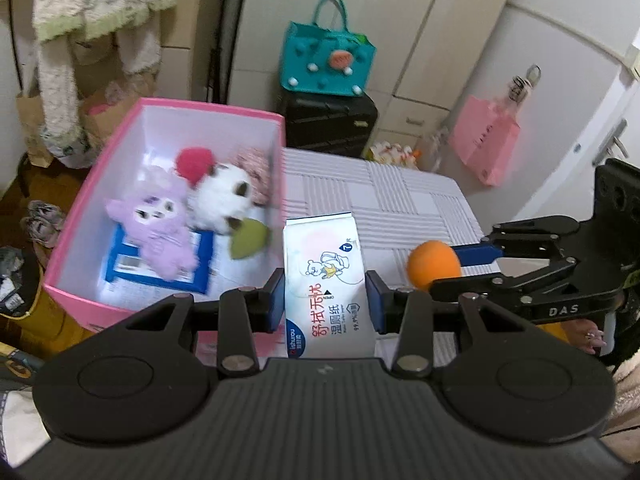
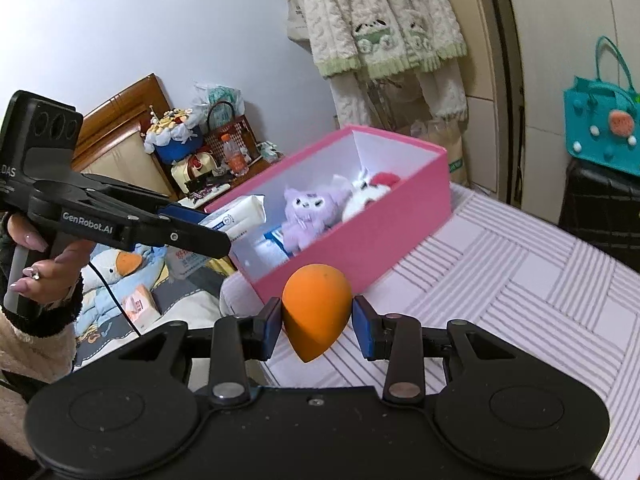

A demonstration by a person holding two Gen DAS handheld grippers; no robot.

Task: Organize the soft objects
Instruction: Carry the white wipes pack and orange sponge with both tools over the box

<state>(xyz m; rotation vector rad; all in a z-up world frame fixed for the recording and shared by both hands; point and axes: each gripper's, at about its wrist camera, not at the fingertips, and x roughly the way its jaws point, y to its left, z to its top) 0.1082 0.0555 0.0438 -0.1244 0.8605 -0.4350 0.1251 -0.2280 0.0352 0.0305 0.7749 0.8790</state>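
Left wrist view, left to right. Pink box [image 1: 132,184] at 10 o'clock, open top, standing on the striped tabletop [image 1: 400,200]. Inside it: purple plush [image 1: 160,232] lying on a blue-framed card [image 1: 160,268]; white plush [image 1: 224,200] just right of the purple one, touching it; red pompom [image 1: 194,162] behind both; green soft piece [image 1: 248,238] at the box's near right corner. All a little blurred.

Left tool [image 1: 325,294] at centre: both blue pads press the sides of a white wipes pack [image 1: 326,280], jaws narrowed onto it, pack held upright above the tabletop, just right of the box wall.

Right tool [image 1: 444,276] enters from 3 o'clock. An orange sponge [image 1: 434,264] sits between its fingers, pads against it.

Background: teal bag [image 1: 328,60] on a black case [image 1: 328,128] at 12 o'clock; pink paper bag [image 1: 486,140] hanging at 2 o'clock.

Right wrist view, left to right. A hand [image 2: 44,276] with a ring grips the left tool's handle at 9 o'clock; the wipes pack's end [image 2: 240,212] shows past its fingers, over the box's near corner. Right tool at 6 o'clock: jaws partly closed, both pads touching the egg-shaped sponge, pointed end down, clear of the tabletop. Box at 12 o'clock beyond the sponge.
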